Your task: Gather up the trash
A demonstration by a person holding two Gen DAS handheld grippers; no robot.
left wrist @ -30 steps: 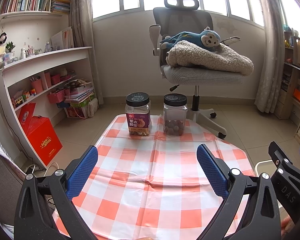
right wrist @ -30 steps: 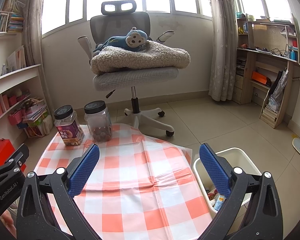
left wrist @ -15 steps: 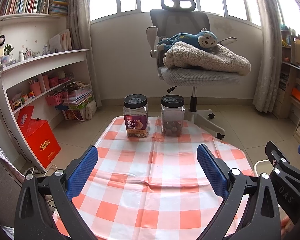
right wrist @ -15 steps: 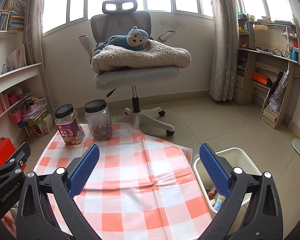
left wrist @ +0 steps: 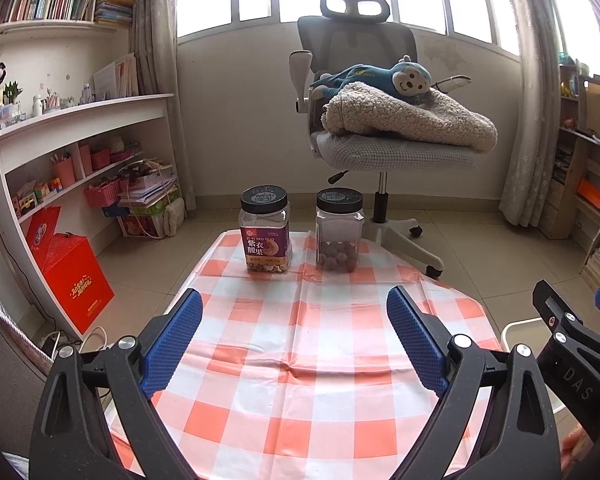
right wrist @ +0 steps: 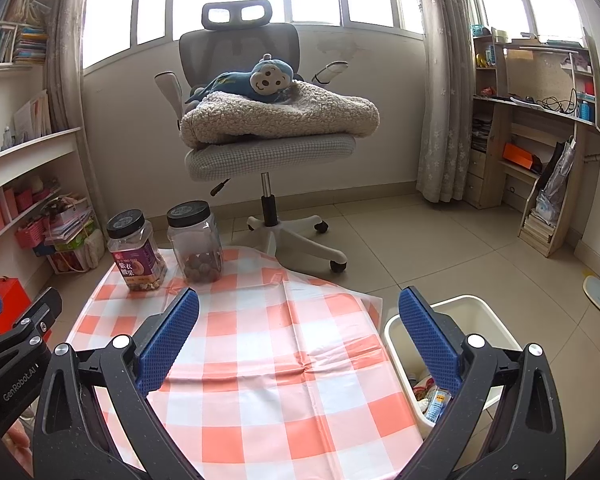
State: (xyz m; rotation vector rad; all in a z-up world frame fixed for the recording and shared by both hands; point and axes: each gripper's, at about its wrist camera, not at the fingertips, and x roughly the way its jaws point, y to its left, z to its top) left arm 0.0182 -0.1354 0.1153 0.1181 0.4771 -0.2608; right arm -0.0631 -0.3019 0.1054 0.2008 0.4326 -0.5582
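A white trash bin [right wrist: 476,312] stands on the floor at the right edge of the table, with wrappers and a small bottle [right wrist: 434,398] inside; its rim also shows in the left wrist view [left wrist: 520,326]. My left gripper [left wrist: 294,330] is open and empty above the orange-and-white checked tablecloth [left wrist: 300,344]. My right gripper [right wrist: 298,332] is open and empty above the same cloth [right wrist: 260,360], its right finger over the bin. No loose trash shows on the cloth.
Two black-lidded clear jars stand at the table's far edge: a purple-labelled nut jar [left wrist: 265,236] and a jar of brown balls [left wrist: 339,236]. A grey office chair [left wrist: 380,148] with blanket and plush monkey stands behind. Shelves and a red box [left wrist: 74,276] are left.
Both grippers have tilted or drawn back slightly, so the jars and chair sit a little lower in view. Both grippers stay open and empty.
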